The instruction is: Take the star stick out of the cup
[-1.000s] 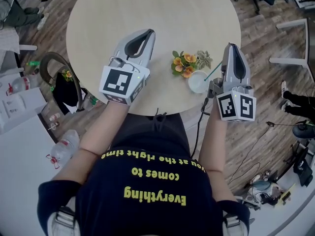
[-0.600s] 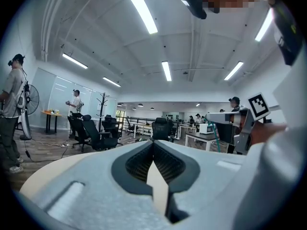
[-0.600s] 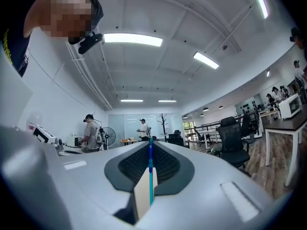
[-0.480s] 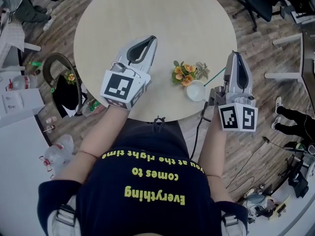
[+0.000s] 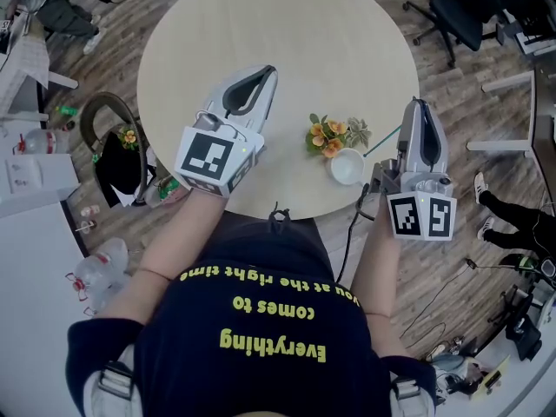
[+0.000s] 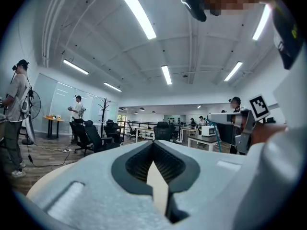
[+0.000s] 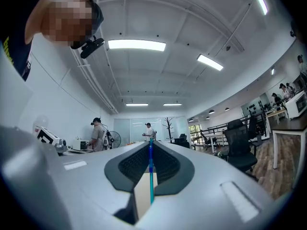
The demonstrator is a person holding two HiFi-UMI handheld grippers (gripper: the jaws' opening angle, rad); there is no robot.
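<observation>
A white cup (image 5: 347, 167) stands near the front right edge of the round table (image 5: 278, 33), beside a small bunch of orange flowers (image 5: 328, 135). The thin teal star stick (image 5: 382, 142) slants from the cup's rim up to my right gripper (image 5: 420, 104). In the right gripper view that gripper (image 7: 150, 145) is shut on the stick (image 7: 151, 181), which runs up between the pads. The star end is hidden. I cannot tell whether the stick's lower end is still inside the cup. My left gripper (image 5: 263, 70) hovers over the table left of the flowers, shut and empty (image 6: 154, 145).
A dark bag with a curved handle (image 5: 117, 150) and plastic bottles (image 5: 100, 263) lie on the floor to the left. Office chairs (image 5: 460, 3) stand at the back right. A cable (image 5: 352, 224) hangs below the right gripper. People stand far off in the room.
The right gripper has drifted slightly rightward from the cup, still gripping the stick. The head view shifted a little. The left gripper keeps its place.
</observation>
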